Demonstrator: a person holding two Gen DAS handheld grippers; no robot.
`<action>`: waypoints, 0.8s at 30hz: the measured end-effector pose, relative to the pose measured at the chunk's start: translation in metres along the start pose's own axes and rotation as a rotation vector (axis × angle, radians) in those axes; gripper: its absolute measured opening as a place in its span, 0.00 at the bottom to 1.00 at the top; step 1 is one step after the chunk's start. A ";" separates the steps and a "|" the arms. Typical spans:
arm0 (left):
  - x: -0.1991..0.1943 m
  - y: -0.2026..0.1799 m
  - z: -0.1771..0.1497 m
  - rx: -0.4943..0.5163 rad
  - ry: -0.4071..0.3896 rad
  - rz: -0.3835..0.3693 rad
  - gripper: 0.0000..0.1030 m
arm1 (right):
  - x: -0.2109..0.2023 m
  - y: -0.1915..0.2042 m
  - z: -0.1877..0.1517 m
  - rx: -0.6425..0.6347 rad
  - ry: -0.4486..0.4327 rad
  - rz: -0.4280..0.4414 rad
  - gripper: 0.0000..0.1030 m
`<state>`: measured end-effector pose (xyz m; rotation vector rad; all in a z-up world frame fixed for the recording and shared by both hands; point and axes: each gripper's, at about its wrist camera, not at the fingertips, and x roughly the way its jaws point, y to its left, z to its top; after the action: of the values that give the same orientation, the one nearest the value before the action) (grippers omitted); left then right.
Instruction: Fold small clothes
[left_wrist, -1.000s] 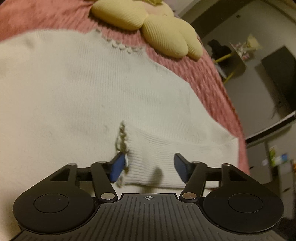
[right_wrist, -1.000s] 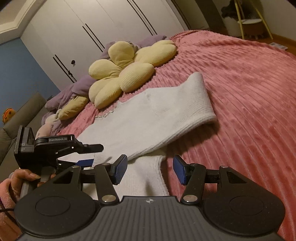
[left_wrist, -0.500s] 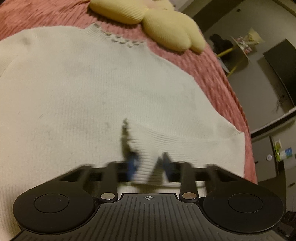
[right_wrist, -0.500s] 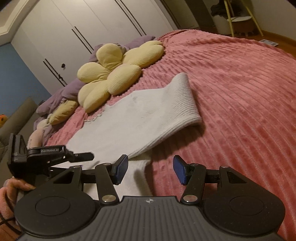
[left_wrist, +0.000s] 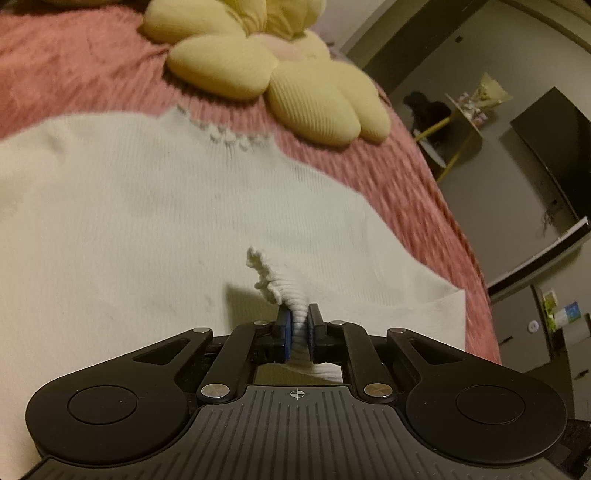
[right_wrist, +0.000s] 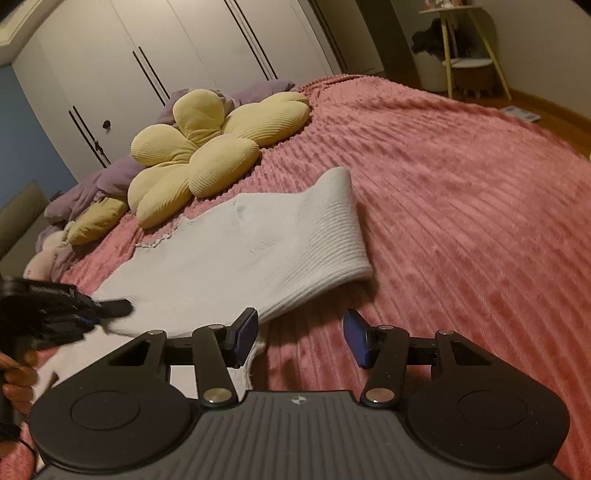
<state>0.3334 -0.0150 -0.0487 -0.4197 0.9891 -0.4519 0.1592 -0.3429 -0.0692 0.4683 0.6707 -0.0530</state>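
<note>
The cream knit sweater (left_wrist: 155, 221) lies flat on the pink bedspread (right_wrist: 461, 192), just below the yellow flower pillow (right_wrist: 207, 155). The left tongs (left_wrist: 298, 328) pinch its frilled sleeve cuff (left_wrist: 275, 280); the right tongs (right_wrist: 300, 338) gape wide near the hem. Best to carry the cuff low across the body without dragging.

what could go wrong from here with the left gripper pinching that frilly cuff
The left gripper pinches only a narrow bunch of the sleeve cuff, so the knit may slip out or stretch when pulled. The right gripper is open and holds nothing, so the white sweater could drag across the pink bedspread instead of folding.
</note>
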 end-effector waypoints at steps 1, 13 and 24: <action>-0.004 0.002 0.003 0.002 -0.011 0.005 0.10 | 0.002 0.001 0.000 -0.009 0.001 -0.006 0.51; -0.047 0.073 0.024 -0.083 -0.111 0.117 0.10 | 0.036 0.062 -0.006 -0.452 0.004 -0.185 0.52; -0.071 0.111 0.032 -0.096 -0.203 0.174 0.09 | 0.100 0.124 -0.002 -0.837 -0.020 -0.367 0.40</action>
<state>0.3464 0.1201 -0.0431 -0.4519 0.8434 -0.2009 0.2604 -0.2209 -0.0818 -0.4623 0.6886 -0.1157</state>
